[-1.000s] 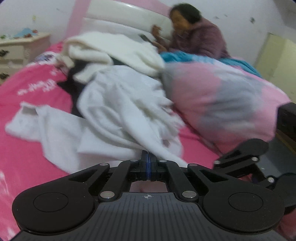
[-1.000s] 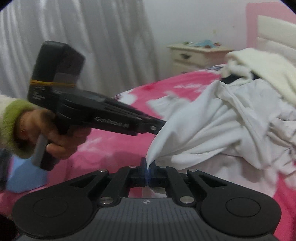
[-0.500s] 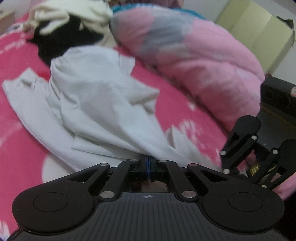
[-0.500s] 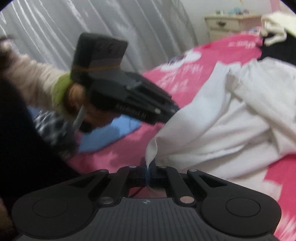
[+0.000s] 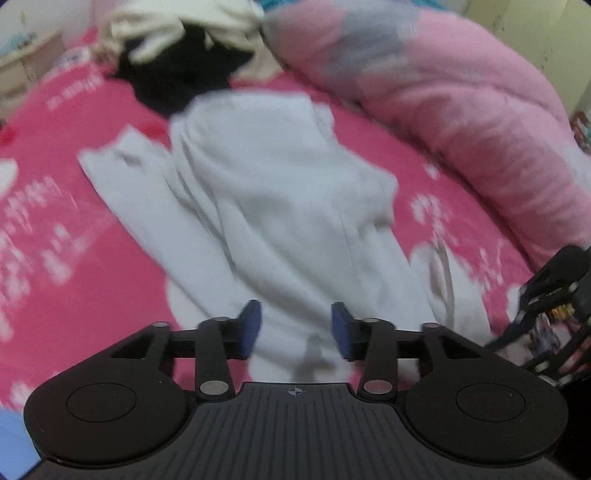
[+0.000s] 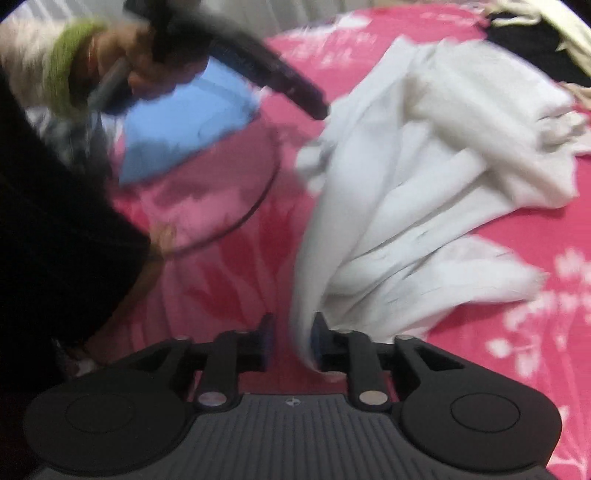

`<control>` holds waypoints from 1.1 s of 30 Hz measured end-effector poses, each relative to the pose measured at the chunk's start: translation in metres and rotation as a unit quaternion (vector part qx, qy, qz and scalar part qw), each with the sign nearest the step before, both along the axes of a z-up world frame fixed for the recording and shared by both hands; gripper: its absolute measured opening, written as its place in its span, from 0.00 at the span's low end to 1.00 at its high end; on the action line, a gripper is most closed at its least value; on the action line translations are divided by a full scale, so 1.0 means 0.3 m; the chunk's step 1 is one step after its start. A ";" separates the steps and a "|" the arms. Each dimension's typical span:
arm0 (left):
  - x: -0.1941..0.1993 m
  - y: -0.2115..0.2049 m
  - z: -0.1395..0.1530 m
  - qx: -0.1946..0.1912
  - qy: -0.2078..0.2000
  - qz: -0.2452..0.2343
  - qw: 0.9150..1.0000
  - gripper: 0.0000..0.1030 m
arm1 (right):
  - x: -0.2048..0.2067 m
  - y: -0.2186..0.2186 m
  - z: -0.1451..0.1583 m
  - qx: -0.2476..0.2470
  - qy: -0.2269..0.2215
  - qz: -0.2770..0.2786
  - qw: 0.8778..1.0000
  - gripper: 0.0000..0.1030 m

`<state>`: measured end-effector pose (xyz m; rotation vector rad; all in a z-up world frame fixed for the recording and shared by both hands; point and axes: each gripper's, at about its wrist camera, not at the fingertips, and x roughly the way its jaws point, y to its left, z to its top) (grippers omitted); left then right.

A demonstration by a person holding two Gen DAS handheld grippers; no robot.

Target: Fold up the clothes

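White garment (image 5: 280, 206) lies crumpled across the pink bedsheet (image 5: 66, 229), mid-bed, blurred. Left gripper (image 5: 295, 326): fingers spread wide, near hem lying between them, nothing pinched. Black clothing (image 5: 177, 77) at far side; pink quilt (image 5: 461, 110) on right. Right gripper (image 6: 290, 341): fingers parted, fabric edge hanging loose between them.

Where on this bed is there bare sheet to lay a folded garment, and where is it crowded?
Bare pink sheet lies left of the white garment, and a narrower strip runs between it and the pink quilt. The head end is crowded with a black garment and cream clothes.
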<state>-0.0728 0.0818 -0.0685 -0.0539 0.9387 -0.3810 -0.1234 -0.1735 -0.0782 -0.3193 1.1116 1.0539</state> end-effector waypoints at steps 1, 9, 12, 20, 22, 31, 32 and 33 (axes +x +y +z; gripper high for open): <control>0.019 -0.012 0.010 0.004 -0.017 0.004 1.000 0.57 | 0.040 -0.034 0.031 0.019 -0.003 -0.025 1.000 0.41; 0.277 -0.175 -0.042 0.065 -0.089 0.015 0.994 0.85 | 0.465 -0.171 0.080 0.072 -0.063 -0.247 0.964 0.51; 0.352 -0.187 -0.114 0.070 -0.045 0.018 0.996 0.54 | 0.630 -0.124 0.037 0.089 -0.069 -0.274 0.955 0.51; 0.307 -0.141 -0.220 0.045 -0.015 0.028 0.998 0.48 | 0.980 0.009 -0.121 0.104 -0.089 -0.328 0.935 0.47; 0.294 -0.129 -0.224 0.039 -0.015 0.030 0.999 0.49 | 0.986 0.035 -0.150 0.106 -0.095 -0.325 0.935 0.30; 0.240 -0.023 -0.136 -0.025 -0.024 0.071 0.997 0.50 | 0.808 0.016 -0.053 0.164 -0.150 -0.258 0.940 0.02; 0.230 -0.001 -0.115 -0.035 -0.028 0.078 0.996 0.51 | 0.767 0.012 -0.031 0.174 -0.153 -0.241 0.942 0.02; 0.219 0.021 -0.095 -0.045 -0.032 0.085 0.995 0.52 | 0.723 0.011 -0.010 0.178 -0.157 -0.223 0.945 0.02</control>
